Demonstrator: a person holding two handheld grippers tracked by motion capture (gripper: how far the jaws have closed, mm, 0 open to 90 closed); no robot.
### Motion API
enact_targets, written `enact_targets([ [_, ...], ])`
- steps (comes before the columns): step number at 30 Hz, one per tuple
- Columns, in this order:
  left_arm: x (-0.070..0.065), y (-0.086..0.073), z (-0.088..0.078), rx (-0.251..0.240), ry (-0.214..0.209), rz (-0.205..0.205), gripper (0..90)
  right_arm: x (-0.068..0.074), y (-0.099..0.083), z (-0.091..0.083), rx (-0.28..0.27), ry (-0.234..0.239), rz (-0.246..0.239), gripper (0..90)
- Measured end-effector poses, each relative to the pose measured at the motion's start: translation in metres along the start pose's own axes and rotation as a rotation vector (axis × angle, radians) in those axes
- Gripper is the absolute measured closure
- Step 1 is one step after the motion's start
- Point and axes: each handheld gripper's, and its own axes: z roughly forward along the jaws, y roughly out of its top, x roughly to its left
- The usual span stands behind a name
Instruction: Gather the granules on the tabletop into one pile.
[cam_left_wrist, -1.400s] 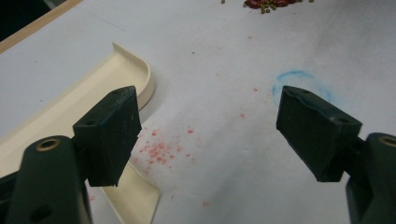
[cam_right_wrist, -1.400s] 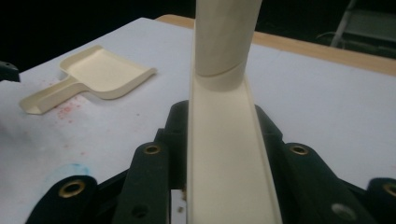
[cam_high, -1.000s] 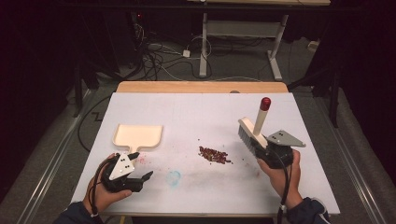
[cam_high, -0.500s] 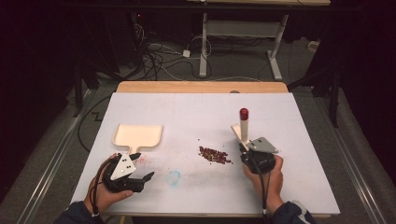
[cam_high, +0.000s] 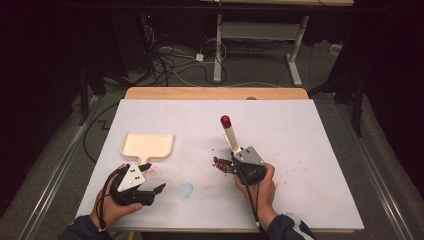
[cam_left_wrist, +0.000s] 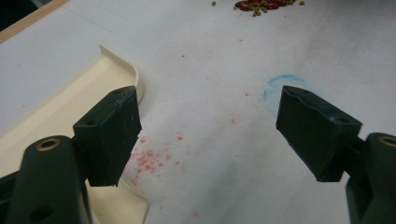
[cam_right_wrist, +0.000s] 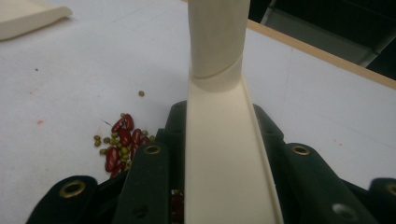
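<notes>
brush over the beans, dustpan waiting

at your far left the cream dustpan (cam_high: 149, 145) lies flat on the white table (cam_high: 310, 150), handle toward you. your left gripper (cam_high: 150, 192) rests just beside that handle, jaws spread with nothing between them. mid-table, a small pile of red and green beans (cam_high: 222, 164) sits right against your right gripper (cam_high: 239, 156), whose jaws pinch a cream brush (cam_high: 231, 137) by its body; the red-tipped handle leans up and away from you.
</notes>
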Motion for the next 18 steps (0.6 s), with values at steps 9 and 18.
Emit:
enact_targets([
  [9, 0.002, 0.0, -0.001, 0.004, 0.011, -0.008, 21.1, -0.01, 0.005, -0.005, -0.036, 0.023, 0.037, 67.6],
  [18, 0.006, -0.001, -0.001, 0.007, 0.023, -0.017, 21.1, -0.056, 0.022, 0.0, -0.106, 0.156, 0.047, 67.7],
])
